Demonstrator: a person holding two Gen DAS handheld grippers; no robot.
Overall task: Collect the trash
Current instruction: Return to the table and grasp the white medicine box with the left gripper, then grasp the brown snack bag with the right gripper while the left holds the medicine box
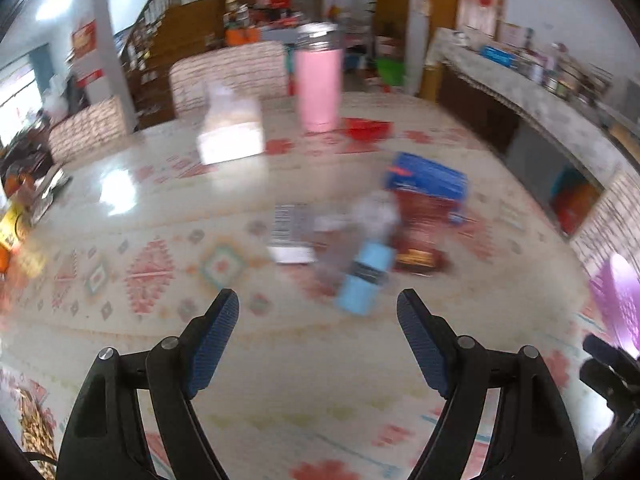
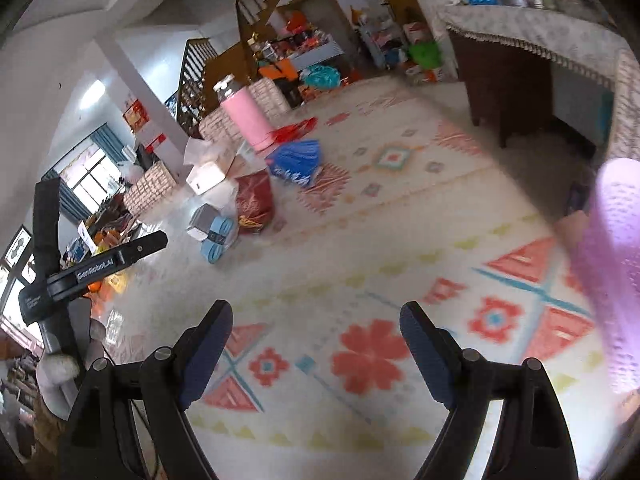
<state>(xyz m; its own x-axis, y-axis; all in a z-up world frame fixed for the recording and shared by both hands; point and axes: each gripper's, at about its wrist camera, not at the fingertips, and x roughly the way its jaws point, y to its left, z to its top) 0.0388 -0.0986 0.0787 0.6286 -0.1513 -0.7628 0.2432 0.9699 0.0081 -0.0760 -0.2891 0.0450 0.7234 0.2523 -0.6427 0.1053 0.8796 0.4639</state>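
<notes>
A heap of litter lies on the patterned tablecloth [image 1: 280, 360]: a light blue packet [image 1: 364, 280], a dark red bag [image 1: 420, 232], a blue bag [image 1: 426, 178] and a small grey-white box [image 1: 290, 236]. My left gripper [image 1: 318, 304] hangs open just short of the blue packet, nothing between its fingers. In the right wrist view the same heap shows far left: blue packet [image 2: 218, 240], red bag [image 2: 254, 200], blue bag [image 2: 298, 160]. My right gripper [image 2: 316, 316] is open and empty over bare cloth, well away from the heap. The picture is motion-blurred.
A pink tumbler [image 1: 319, 88] and a white tissue box [image 1: 232, 128] stand behind the heap, with a red flat wrapper [image 1: 366, 128] beside the tumbler. A purple perforated basket [image 2: 612, 272] rises at the right edge. A gloved hand [image 2: 56, 368] holds the left tool. Chairs and a sideboard ring the table.
</notes>
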